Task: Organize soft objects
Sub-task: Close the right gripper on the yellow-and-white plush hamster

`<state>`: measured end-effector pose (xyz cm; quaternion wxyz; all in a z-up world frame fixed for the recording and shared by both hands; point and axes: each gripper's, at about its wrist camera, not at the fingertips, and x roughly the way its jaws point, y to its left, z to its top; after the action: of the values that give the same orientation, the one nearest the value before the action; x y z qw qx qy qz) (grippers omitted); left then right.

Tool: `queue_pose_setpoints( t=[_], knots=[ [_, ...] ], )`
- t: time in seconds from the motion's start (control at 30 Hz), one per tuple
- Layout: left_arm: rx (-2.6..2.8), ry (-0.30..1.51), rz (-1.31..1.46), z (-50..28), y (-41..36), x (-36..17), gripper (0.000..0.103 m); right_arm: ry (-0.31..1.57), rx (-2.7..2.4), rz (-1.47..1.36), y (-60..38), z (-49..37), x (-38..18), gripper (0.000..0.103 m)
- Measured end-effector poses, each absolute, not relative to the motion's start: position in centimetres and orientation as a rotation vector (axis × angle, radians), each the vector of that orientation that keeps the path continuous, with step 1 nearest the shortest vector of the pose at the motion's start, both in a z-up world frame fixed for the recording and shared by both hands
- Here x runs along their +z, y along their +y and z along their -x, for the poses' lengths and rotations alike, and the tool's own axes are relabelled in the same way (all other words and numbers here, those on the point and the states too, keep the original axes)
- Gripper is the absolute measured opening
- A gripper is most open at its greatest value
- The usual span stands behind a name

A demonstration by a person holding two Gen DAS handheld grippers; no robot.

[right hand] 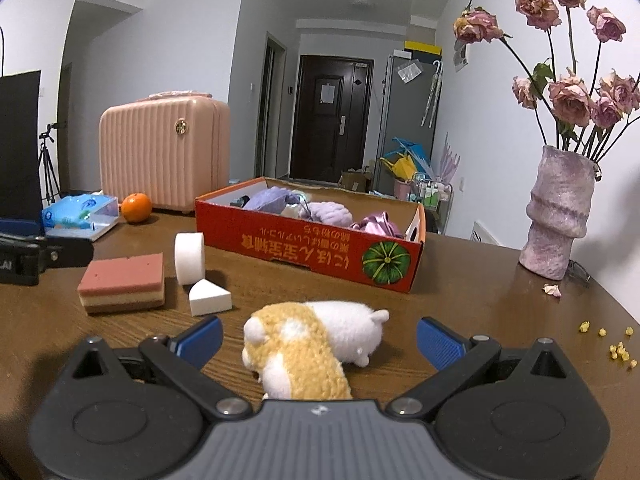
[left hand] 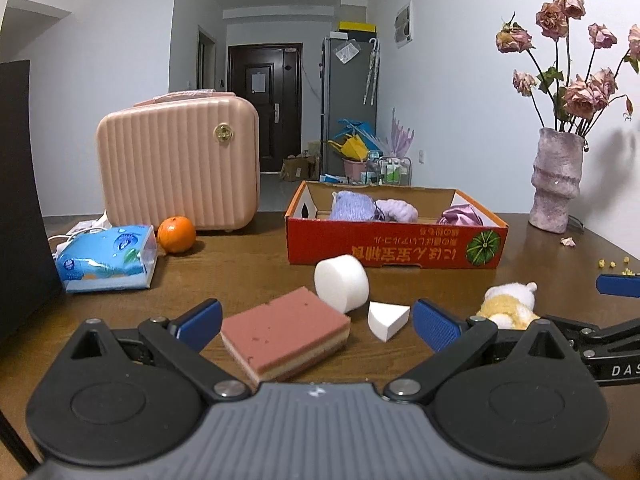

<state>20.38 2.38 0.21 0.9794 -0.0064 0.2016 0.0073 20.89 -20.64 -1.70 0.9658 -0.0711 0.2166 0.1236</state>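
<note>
My left gripper (left hand: 318,326) is open, its blue pads on either side of a pink layered sponge (left hand: 284,334) that lies on the table. A white foam cylinder (left hand: 341,282) and a white foam wedge (left hand: 387,318) lie just beyond. My right gripper (right hand: 319,336) is open around a yellow-and-white plush hamster (right hand: 308,340), not closed on it; the hamster also shows in the left wrist view (left hand: 508,304). A red cardboard box (left hand: 396,246) behind holds purple yarn (left hand: 354,205) and other soft purple items.
A pink ribbed case (left hand: 178,164), an orange (left hand: 176,234) and a blue tissue pack (left hand: 106,258) stand at the back left. A pink vase (left hand: 556,180) of dried roses stands at the right, with petals and crumbs (right hand: 616,344) on the table.
</note>
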Motion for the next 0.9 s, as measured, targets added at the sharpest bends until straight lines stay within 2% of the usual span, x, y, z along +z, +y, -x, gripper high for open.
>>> queue_pose_setpoints(
  t=[0.43, 0.53, 0.73, 0.8, 0.9],
  knots=[
    [0.022, 0.430, 0.035, -20.9, 2.8, -0.2, 0.103, 0.621, 0.263, 0.110, -19.4, -25.2, -4.6, 0.103],
    [0.022, 0.433, 0.036, -20.9, 2.9, -0.2, 0.103, 0.661, 0.273, 0.089, -19.1, -26.4, -5.4, 0.100],
    [0.027, 0.443, 0.039, -21.1, 3.0, -0.4, 0.103, 0.677, 0.275, 0.068, -18.8, -27.5, -5.8, 0.088],
    [0.029, 0.447, 0.040, -21.2, 3.0, -0.5, 0.103, 0.688, 0.283, 0.060, -18.7, -27.8, -6.0, 0.074],
    [0.028, 0.453, 0.041, -21.3, 3.1, -0.6, 0.103, 0.684, 0.295, 0.056, -18.7, -27.6, -6.0, 0.066]
  ],
)
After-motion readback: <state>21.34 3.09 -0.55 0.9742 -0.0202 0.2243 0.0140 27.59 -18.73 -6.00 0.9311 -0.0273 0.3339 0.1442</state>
